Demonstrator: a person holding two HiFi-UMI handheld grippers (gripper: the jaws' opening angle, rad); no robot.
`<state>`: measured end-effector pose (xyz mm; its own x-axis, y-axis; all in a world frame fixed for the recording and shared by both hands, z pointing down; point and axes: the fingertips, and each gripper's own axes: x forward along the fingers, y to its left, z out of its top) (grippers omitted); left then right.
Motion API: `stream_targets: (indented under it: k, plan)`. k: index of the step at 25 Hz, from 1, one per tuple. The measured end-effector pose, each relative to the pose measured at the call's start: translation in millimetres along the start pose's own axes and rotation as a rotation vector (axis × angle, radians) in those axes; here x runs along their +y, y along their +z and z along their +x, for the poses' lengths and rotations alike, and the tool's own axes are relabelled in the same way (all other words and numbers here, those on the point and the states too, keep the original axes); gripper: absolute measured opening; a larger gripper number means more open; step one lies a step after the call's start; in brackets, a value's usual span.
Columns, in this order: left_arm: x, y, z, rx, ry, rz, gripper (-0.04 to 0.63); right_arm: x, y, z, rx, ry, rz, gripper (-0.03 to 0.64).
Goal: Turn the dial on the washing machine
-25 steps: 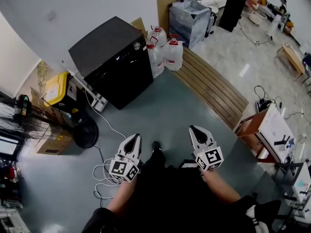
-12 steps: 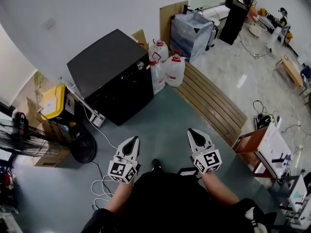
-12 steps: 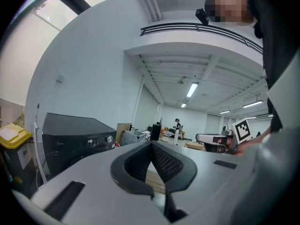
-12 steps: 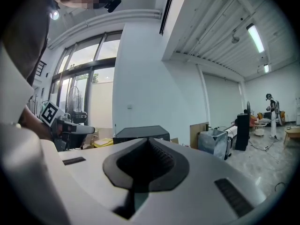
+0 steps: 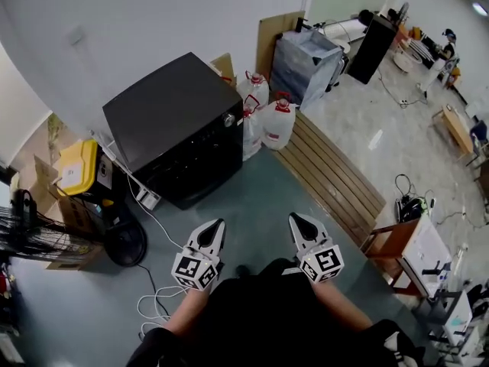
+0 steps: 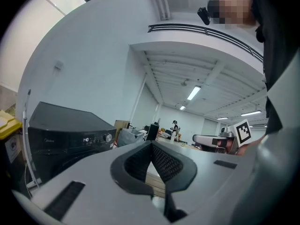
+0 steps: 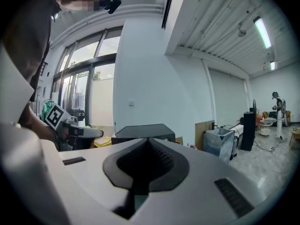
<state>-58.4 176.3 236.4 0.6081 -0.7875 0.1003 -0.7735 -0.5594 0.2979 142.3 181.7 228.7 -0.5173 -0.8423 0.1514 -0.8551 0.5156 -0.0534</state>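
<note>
Two hand-held tools: left gripper (image 5: 216,226) and right gripper (image 5: 295,220), each with fingers pressed together on nothing. Washing machine (image 5: 170,112) stands well beyond both; its dial (image 5: 228,119) lies far ahead of the left fingers.

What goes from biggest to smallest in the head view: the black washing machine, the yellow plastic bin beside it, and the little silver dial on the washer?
1. black washing machine, by far the largest
2. yellow plastic bin, partly hidden at the machine's side
3. little silver dial, just a small dot on the washer's front corner
</note>
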Motion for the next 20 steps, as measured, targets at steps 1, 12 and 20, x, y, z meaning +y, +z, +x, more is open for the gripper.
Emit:
stream_targets:
  k: [1,12,20]
  plan:
    - [5.7,-1.6,4.3,0.000,0.006,-0.014,0.015,0.4,-2.6,3.4,0.010,0.007,0.000,0.023]
    - [55.9,-2.3,85.4,0.018,0.100,-0.079,0.015,-48.5,-8.6,96.4,0.055,0.125,0.013,0.023]
    - [90.0,16.4,159.8,0.017,0.249,-0.088,0.015,-114.6,6.1,184.8,0.065,0.284,-0.039,0.023]
